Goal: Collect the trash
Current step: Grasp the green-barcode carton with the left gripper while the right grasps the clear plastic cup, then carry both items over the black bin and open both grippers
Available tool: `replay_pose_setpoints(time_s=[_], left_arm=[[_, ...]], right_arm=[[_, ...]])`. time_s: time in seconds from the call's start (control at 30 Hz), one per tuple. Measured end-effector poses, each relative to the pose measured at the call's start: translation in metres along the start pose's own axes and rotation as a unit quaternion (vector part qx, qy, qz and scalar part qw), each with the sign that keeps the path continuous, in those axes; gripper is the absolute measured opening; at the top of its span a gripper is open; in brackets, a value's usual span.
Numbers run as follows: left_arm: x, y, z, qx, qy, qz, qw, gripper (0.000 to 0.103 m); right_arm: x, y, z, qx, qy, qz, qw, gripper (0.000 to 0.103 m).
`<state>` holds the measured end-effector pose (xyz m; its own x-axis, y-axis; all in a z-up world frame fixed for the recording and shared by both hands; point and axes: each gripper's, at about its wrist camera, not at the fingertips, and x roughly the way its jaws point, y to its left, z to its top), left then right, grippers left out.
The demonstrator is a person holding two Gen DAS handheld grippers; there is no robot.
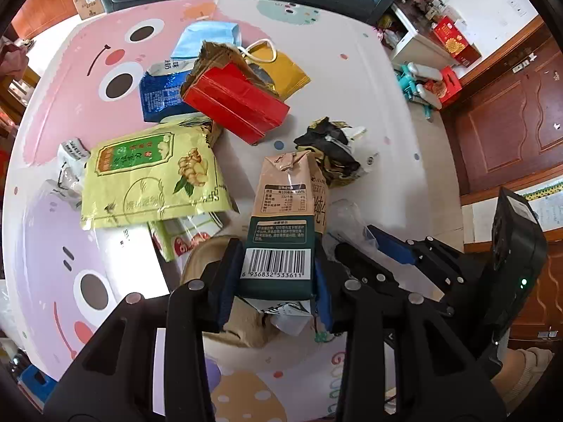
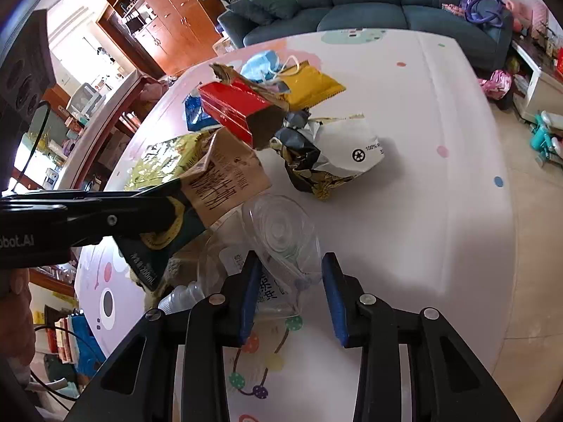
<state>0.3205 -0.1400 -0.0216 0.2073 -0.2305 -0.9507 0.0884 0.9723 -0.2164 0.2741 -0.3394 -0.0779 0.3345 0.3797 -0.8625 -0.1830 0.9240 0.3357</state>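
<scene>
My left gripper [image 1: 276, 283] is shut on a brown and green milk carton [image 1: 283, 211], held by its barcode end above the mat; in the right wrist view the carton [image 2: 225, 183] hangs tilted from the left gripper [image 2: 165, 212]. My right gripper [image 2: 292, 293] stands open around a crushed clear plastic bottle [image 2: 281, 235] lying on the mat. The left pad touches the bottle and the right pad sits just beside it. In the left wrist view the right gripper [image 1: 367, 244] is low on the right, next to the clear plastic [image 1: 346, 211].
On the cartoon play mat [image 1: 355, 70] lie a red box [image 1: 235, 102], a green-yellow bag [image 1: 151, 176], a blue pouch [image 1: 160, 96], a yellow bag [image 1: 281, 70] and a crumpled black and gold wrapper [image 2: 316, 161]. A sofa [image 2: 369, 3] stands behind, wooden cabinets [image 1: 510, 116] right.
</scene>
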Motion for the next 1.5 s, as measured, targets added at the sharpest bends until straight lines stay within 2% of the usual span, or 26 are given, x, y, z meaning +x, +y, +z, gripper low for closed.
replay_pose_setpoints(time_s=[0.27, 0.47, 0.63, 0.8, 1.07, 1.23, 1.5], left_arm=[[-0.052, 0.012, -0.034, 0.009, -0.034, -0.015, 0.9992, 0.034], [-0.094, 0.029, -0.071, 0.023, -0.060, -0.028, 0.9976, 0.034], [-0.126, 0.050, -0.110, 0.041, -0.076, -0.043, 0.9954, 0.034], [-0.155, 0.081, -0.163, 0.063, -0.086, -0.056, 0.9927, 0.034], [-0.188, 0.122, -0.246, 0.101, -0.099, -0.070, 0.9876, 0.034], [-0.195, 0.138, -0.296, 0.122, -0.092, -0.076, 0.9853, 0.034], [-0.189, 0.150, -0.357, 0.133, -0.061, -0.071, 0.9866, 0.034]], right_arm=[[-0.038, 0.019, -0.016, -0.005, -0.033, -0.017, 0.999, 0.034], [-0.077, 0.048, -0.045, -0.010, -0.060, -0.036, 0.997, 0.034], [-0.109, 0.084, -0.082, 0.007, -0.087, -0.062, 0.994, 0.034], [-0.135, 0.128, -0.128, 0.035, -0.114, -0.079, 0.990, 0.034], [-0.159, 0.207, -0.203, 0.056, -0.139, -0.100, 0.984, 0.034], [-0.159, 0.249, -0.251, 0.067, -0.138, -0.108, 0.982, 0.034], [-0.148, 0.294, -0.316, 0.060, -0.080, -0.112, 0.989, 0.034]])
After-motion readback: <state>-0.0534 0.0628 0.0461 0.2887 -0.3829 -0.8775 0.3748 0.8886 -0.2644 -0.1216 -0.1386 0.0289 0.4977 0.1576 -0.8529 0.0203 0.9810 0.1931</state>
